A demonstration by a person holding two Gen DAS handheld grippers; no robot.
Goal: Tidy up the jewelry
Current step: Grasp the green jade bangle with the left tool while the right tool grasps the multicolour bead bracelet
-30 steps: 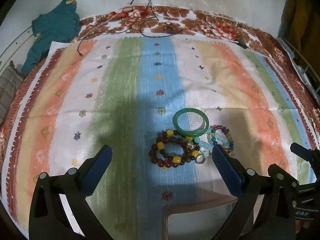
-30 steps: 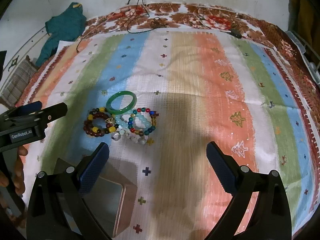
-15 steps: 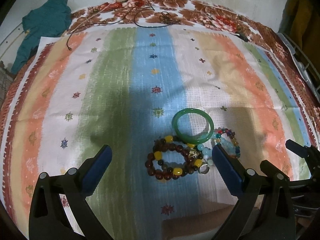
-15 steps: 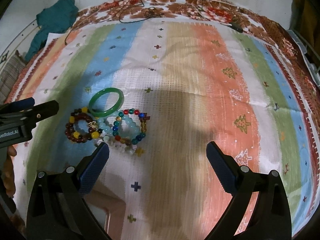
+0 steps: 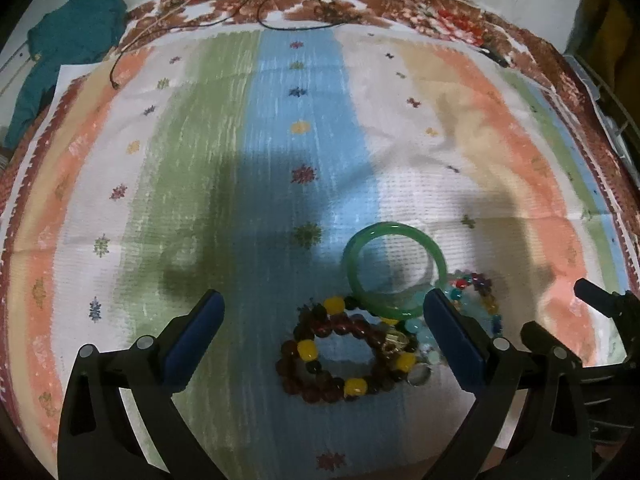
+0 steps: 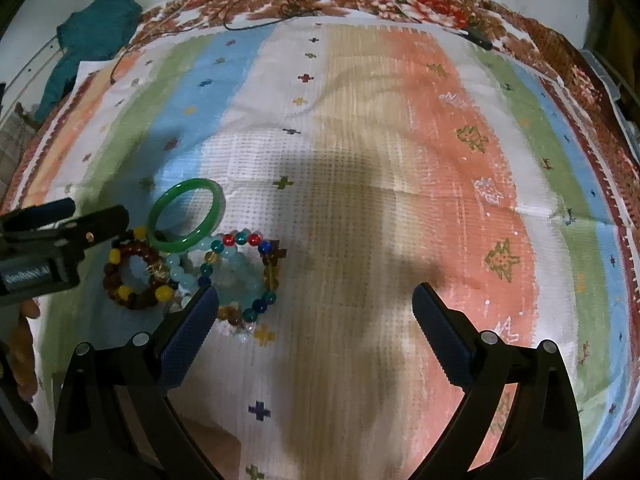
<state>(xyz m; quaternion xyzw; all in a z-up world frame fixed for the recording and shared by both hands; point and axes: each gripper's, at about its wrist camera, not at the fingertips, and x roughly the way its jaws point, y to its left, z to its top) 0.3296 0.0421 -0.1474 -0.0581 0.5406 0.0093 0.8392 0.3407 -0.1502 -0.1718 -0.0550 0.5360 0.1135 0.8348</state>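
Observation:
A pile of jewelry lies on the striped cloth. The green bangle point(image 5: 394, 270) point(image 6: 186, 214) leans on a dark red and yellow bead bracelet point(image 5: 340, 354) point(image 6: 136, 276). Pale blue and multicoloured bead bracelets point(image 5: 476, 304) point(image 6: 240, 276) and a small silver ring point(image 5: 418, 374) lie beside them. My left gripper point(image 5: 320, 332) hovers open just over the bead bracelet, its right finger above the pale beads. My right gripper point(image 6: 314, 332) is open, to the right of the pile, its left finger point(image 6: 188, 336) over the pile's near edge. The left gripper point(image 6: 60, 232) shows from the side in the right wrist view.
The striped cloth point(image 5: 200, 160) point(image 6: 440, 160) covers a floral blanket point(image 5: 440, 12). A teal garment point(image 5: 68, 44) lies at the far left, black cables point(image 5: 280, 4) at the far edge. A brown box corner point(image 6: 208, 452) shows under the right gripper. A hand point(image 6: 24, 344) holds the left gripper.
Both grippers have moved forward and down toward the jewelry pile, which now looks larger and nearer. The brown box has slid out of the left wrist view. Both stay open.

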